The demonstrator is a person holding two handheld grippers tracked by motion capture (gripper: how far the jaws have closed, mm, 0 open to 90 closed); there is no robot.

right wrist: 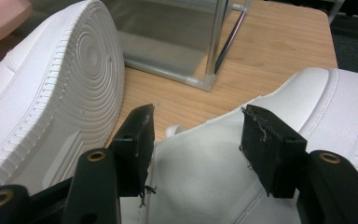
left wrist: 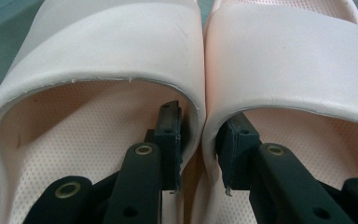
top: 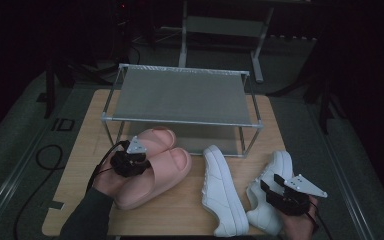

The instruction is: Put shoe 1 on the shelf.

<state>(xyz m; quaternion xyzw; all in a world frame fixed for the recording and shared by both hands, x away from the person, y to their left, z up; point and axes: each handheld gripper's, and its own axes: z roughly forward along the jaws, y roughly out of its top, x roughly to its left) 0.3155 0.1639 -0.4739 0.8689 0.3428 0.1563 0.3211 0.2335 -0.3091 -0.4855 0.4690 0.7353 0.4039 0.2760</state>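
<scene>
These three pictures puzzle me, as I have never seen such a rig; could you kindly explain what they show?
A person holds a two-jaw tool in each hand. The high view looks down on a wooden table with a grey metal two-shelf rack; the other two pictures come from cameras riding on the tools. The left gripper has one jaw inside each of two pink foam slides, pinching their adjoining side walls together. The right gripper straddles the upright white leather sneaker; whether it presses is unclear. A second white sneaker lies on its side.

high view looks down, rather dim; both tongs views sit close, sharing its shoes.
</scene>
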